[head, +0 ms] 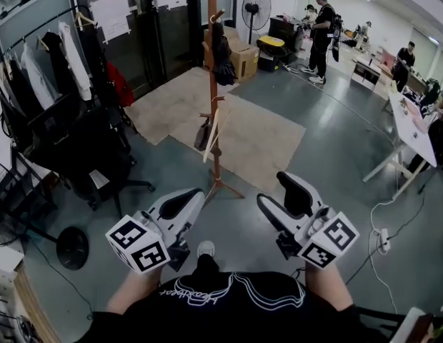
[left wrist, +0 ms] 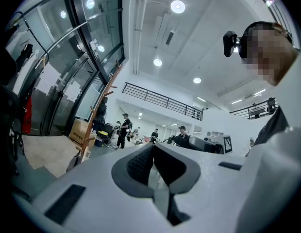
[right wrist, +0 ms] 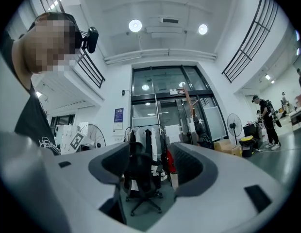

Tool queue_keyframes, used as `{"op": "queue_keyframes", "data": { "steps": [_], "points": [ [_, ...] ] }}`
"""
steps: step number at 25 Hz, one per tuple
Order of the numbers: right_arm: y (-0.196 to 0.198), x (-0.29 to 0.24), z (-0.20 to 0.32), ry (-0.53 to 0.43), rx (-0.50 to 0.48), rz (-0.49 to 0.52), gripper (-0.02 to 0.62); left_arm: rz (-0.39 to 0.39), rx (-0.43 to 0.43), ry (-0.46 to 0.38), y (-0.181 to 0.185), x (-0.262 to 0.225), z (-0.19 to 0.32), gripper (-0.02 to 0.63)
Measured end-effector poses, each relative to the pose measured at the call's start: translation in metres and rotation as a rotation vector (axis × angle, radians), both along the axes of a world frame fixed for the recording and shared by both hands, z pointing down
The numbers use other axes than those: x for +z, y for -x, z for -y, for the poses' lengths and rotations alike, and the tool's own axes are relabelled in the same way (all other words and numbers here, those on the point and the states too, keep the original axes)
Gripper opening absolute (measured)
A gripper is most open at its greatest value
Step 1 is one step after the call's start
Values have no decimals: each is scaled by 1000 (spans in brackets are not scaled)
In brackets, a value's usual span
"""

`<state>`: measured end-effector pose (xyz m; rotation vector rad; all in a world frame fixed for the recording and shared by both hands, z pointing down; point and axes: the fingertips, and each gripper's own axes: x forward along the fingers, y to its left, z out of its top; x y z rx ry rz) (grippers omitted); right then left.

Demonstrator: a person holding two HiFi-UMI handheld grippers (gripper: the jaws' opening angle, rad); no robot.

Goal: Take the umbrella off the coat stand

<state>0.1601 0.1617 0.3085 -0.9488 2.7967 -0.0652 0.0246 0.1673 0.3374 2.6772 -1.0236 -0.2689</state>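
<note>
left gripper point(head: 197, 194): jaws pressed together, empty
right gripper point(head: 273, 189): jaws spread, empty
umbrella point(head: 222, 54): dark, hangs from upper peg of coat stand point(head: 213, 98), well apart from both grippers

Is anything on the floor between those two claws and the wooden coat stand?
No. The head view shows only bare grey floor between the left gripper, the right gripper and the coat stand.
</note>
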Motion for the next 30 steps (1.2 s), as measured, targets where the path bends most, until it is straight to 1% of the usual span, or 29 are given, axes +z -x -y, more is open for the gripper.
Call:
{"op": "queue_keyframes", "data": {
  "steps": [7, 14, 22, 30],
  "points": [
    [20, 2, 69, -6, 33, -27, 330, -15, 19, -5, 22, -2, 71, 6],
    [50, 6, 156, 28, 53, -44, 345, -18, 48, 4, 51, -9, 162, 6],
    [78, 8, 250, 55, 100, -58, 365, -31, 65, 0, 89, -17, 258, 6],
    [96, 14, 319, 54, 133, -83, 376, -42, 91, 24, 113, -4, 323, 6]
  ]
}}
